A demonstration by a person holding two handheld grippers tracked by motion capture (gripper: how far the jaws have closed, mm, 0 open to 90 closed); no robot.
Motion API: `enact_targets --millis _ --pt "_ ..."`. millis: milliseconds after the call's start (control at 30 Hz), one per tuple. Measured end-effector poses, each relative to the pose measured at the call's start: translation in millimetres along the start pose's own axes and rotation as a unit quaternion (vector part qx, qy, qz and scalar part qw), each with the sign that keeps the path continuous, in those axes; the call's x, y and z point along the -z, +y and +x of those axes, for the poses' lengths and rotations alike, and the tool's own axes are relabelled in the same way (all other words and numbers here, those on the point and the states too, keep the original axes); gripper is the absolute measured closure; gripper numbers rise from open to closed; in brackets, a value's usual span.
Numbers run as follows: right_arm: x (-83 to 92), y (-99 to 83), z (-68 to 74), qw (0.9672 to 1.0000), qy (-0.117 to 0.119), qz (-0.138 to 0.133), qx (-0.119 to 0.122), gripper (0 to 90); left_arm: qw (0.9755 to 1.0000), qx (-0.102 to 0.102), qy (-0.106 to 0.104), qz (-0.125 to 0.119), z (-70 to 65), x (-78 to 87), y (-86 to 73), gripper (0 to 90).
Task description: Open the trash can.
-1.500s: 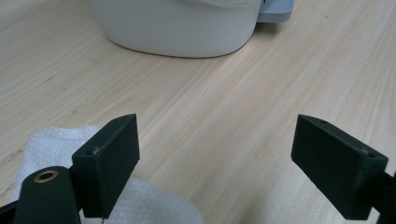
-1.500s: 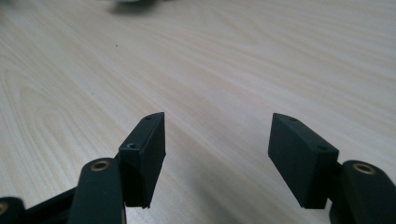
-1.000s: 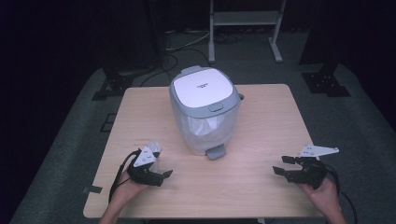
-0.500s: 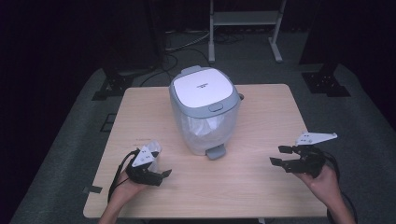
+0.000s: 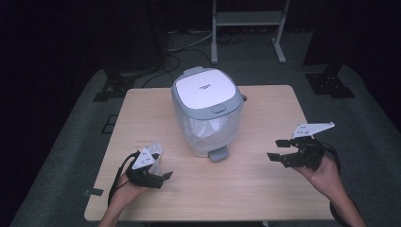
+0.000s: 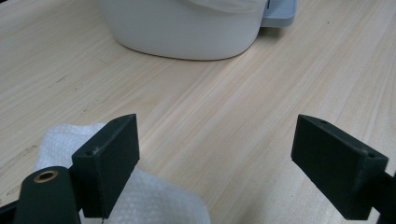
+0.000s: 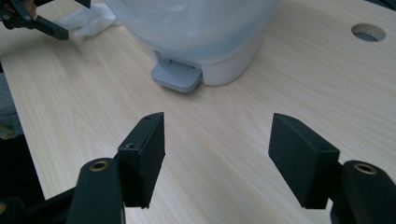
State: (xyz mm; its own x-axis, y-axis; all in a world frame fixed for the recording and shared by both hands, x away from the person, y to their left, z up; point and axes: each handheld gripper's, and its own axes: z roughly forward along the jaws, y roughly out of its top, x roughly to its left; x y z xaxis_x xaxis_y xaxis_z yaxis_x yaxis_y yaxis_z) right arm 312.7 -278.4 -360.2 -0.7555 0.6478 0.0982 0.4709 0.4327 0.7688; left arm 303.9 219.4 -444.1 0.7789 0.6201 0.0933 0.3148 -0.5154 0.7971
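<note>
White crumpled paper towel (image 5: 155, 150) — a soft, dimpled sheet — lies on the pale wooden table (image 5: 265, 189) near its front left corner, just beside and partly beneath the left gripper (image 5: 163, 178). In the left gripper view the same towel (image 6: 154, 200) spreads under the left-hand jaw, while the two black jaws stand wide apart over bare wood and clamp nothing; whether the jaw touches the sheet cannot be told. At the centre of the table stands a grey-and-white lidded bin (image 5: 208, 111) with a translucent body, a white liner visible inside, its flat white lid closed and a small grey foot pedal (image 5: 218, 153) projecting from its base toward the person. The left gripper view shows the rounded white base of the bin (image 6: 182, 28) farther off, well apart from the jaws. The right gripper (image 5: 279, 151), held in the person's right hand (image 5: 321, 172) above the front right part of the table, points toward the bin with its jaws likewise spread and empty — the right gripper view shows the pedal (image 7: 176, 75) and the bin base beyond them, and the left gripper (image 7: 44, 23) beside the towel (image 7: 91, 21) at the far side. A round hole (image 7: 368, 32) is cut in the tabletop near the right edge of that view.
</note>
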Motion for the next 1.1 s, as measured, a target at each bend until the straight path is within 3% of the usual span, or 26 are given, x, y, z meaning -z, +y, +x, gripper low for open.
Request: enact_targets --millis 500,1100 --pt "5.8 49.1 8.7 0.9994 0.01 0.0 0.033 34.4 1.0 0.001 0.005 -0.003 1.1 4.6 -0.7 14.1" --pt "8.9 79.5 13.0 0.9986 0.023 -0.003 0.047 34.4 1.0 -0.001 0.008 0.0 1.3 5.7 -1.5 14.1"
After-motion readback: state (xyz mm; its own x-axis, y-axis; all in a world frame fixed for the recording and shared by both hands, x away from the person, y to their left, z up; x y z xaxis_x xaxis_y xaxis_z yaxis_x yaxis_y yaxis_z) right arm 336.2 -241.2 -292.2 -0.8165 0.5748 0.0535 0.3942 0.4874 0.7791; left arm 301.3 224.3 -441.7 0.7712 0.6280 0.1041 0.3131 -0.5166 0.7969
